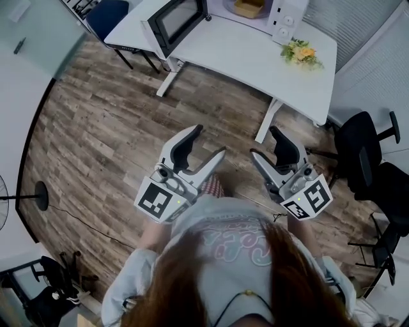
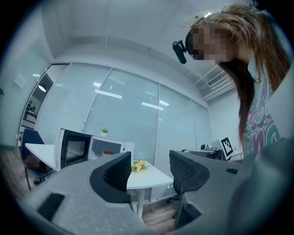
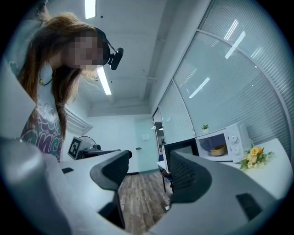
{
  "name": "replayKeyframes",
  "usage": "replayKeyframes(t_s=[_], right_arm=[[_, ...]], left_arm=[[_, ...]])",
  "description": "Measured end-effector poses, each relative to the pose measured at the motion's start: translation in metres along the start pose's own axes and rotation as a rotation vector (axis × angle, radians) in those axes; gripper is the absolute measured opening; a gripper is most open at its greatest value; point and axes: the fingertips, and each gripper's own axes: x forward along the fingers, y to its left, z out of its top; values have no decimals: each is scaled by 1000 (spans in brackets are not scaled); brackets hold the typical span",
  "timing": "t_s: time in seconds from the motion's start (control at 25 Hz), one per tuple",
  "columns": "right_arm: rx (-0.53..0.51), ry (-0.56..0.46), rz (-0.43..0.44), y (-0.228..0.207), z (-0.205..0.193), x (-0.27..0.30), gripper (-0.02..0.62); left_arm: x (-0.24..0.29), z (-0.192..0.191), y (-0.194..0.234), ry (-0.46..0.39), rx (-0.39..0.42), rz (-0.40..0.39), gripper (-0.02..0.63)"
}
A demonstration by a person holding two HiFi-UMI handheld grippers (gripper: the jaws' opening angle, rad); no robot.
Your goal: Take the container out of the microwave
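The white microwave (image 1: 285,22) stands at the far end of a white table (image 1: 255,57), with its dark door (image 1: 172,22) swung open. Inside sits a tan container (image 1: 248,7), also seen as the container (image 2: 109,153) and the container (image 3: 217,150) in the two gripper views. I hold both grippers close to my chest, well short of the table. My left gripper (image 1: 208,144) is open with nothing between its jaws, as the left gripper (image 2: 149,172) shows in its own view. My right gripper (image 1: 265,144) is open and empty too, as the right gripper (image 3: 147,170) confirms.
A small bunch of yellow flowers (image 1: 300,53) lies on the table right of the microwave. Black office chairs (image 1: 364,153) stand at the right, a blue chair (image 1: 105,16) behind the table at the left. A fan stand (image 1: 38,195) is on the wooden floor at far left.
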Motion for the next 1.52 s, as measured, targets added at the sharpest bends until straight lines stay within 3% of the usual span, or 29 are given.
replayKeyframes(t_s=[0.28, 0.76, 1.52], right_arm=[[-4, 1, 3, -11, -4, 16, 280], [-35, -15, -67, -77, -1, 56, 279], [-10, -32, -133, -181, 8, 180, 279]], left_arm=[[7, -2, 27, -27, -26, 35, 252], [72, -6, 83, -32, -4, -44, 252], [164, 7, 224, -11, -14, -118, 252]])
